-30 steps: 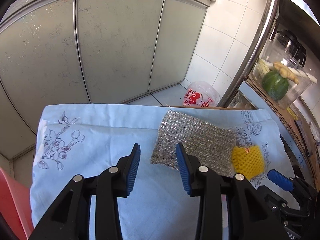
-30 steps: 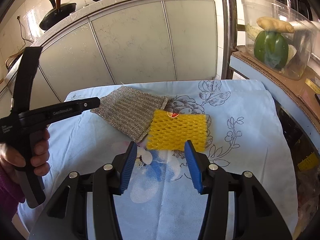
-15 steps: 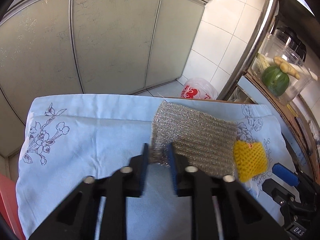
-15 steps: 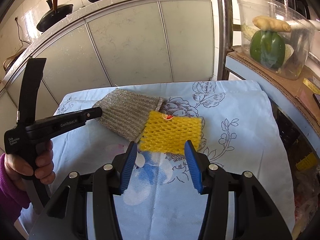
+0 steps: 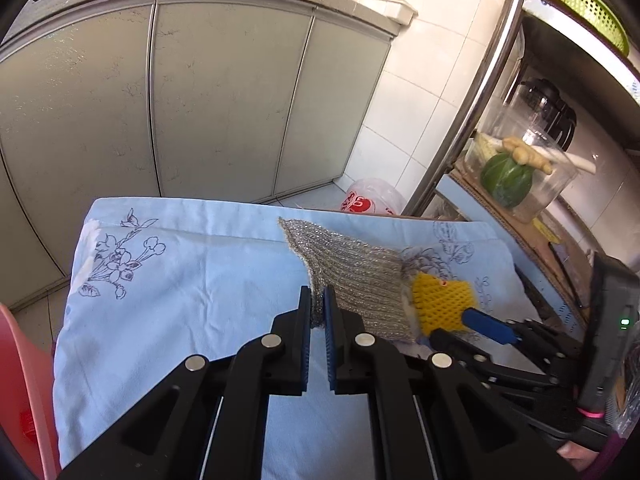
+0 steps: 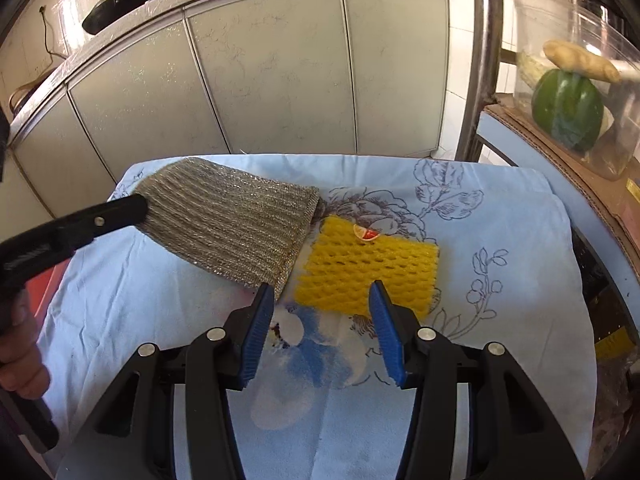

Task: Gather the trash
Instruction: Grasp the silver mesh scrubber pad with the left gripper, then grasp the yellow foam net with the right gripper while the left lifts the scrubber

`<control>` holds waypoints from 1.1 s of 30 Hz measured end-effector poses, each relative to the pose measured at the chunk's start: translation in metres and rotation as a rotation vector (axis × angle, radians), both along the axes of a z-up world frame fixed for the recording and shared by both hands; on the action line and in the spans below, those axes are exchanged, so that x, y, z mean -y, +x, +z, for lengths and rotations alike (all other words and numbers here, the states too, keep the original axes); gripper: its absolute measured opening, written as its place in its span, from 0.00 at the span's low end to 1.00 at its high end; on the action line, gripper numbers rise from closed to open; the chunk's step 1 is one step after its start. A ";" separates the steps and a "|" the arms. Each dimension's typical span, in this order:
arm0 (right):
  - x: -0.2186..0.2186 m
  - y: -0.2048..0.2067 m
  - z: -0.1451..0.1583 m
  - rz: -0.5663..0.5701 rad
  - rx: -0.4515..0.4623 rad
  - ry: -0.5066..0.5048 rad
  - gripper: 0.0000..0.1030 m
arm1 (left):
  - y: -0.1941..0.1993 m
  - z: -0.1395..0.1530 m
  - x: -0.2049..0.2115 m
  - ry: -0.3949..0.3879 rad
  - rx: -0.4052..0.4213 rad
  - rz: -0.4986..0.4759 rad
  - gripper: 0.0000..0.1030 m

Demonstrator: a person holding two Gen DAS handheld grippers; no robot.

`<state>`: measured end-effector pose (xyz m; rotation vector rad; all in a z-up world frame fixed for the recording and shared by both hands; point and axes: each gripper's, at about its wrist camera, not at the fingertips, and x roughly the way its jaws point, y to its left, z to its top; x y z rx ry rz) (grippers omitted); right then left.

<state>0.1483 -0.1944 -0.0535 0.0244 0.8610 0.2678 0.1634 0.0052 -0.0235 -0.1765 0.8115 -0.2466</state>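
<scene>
A silver mesh scouring cloth [image 5: 356,272] lies partly lifted over the blue flowered tablecloth [image 5: 180,280]. My left gripper [image 5: 317,300] is shut on its near corner and holds that edge raised; it also shows in the right wrist view [image 6: 224,228]. A yellow foam fruit net [image 6: 368,268] with a small orange sticker lies flat beside the cloth, also seen in the left wrist view [image 5: 444,300]. My right gripper [image 6: 320,304] is open, its fingers straddling the net's near edge just above the tablecloth [image 6: 500,240].
Grey cabinet doors [image 5: 200,100] stand behind the table. A plastic bag [image 5: 370,200] lies on the floor. A clear tub with green squash and ginger [image 6: 568,100] sits on the right shelf. A metal pole [image 6: 480,60] rises at the table's far right. A red object [image 5: 20,380] sits left.
My left gripper closed on the silver cloth's corner and lifted it, pulling the cloth up and leftward. My right gripper moved forward until its open fingers reached the yellow net.
</scene>
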 end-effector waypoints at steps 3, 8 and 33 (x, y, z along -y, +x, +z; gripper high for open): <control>-0.005 0.003 -0.004 0.000 0.002 -0.036 0.49 | -0.009 0.005 -0.001 -0.006 0.007 -0.003 0.05; -0.013 0.007 -0.009 0.013 0.019 -0.122 0.49 | -0.021 0.010 -0.006 -0.016 0.005 0.001 0.05; 0.002 -0.037 0.040 0.042 0.086 0.112 0.10 | -0.075 0.057 -0.036 -0.012 0.092 0.096 0.05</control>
